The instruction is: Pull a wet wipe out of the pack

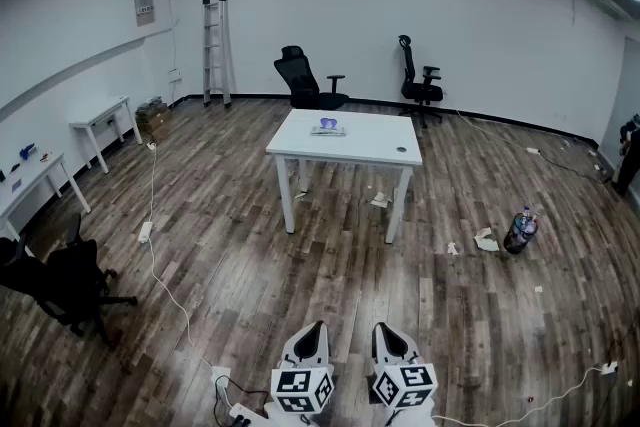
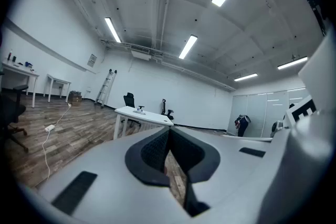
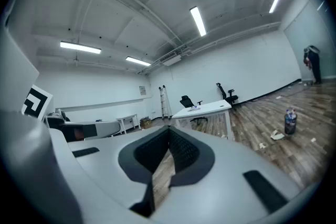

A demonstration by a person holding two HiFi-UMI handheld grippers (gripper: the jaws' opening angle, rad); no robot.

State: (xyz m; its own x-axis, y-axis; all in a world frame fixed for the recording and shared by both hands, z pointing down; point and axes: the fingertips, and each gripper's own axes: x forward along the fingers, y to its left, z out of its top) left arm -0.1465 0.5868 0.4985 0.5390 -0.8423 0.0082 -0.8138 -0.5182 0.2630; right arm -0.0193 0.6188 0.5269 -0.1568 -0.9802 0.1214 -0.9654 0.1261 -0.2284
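Observation:
The wet wipe pack (image 1: 327, 127) lies on a white table (image 1: 380, 147) in the middle of the room, far ahead of both grippers. It also shows small in the left gripper view, pack (image 2: 139, 108) on table (image 2: 149, 115), and in the right gripper view, pack (image 3: 195, 108) on table (image 3: 210, 109). My left gripper (image 1: 313, 328) and right gripper (image 1: 386, 328) are side by side at the bottom of the head view, held level over the floor. The left gripper (image 2: 169, 131) is shut with nothing between its pads. The right gripper (image 3: 169, 130) is shut and empty too.
Two black office chairs (image 1: 305, 80) (image 1: 420, 75) stand behind the table, and a ladder (image 1: 215, 50) leans on the back wall. Side tables (image 1: 100, 120) line the left wall, with a black chair (image 1: 60, 280) near them. A bottle (image 1: 520, 230), crumpled wipes (image 1: 486, 240) and cables (image 1: 165, 285) lie on the floor.

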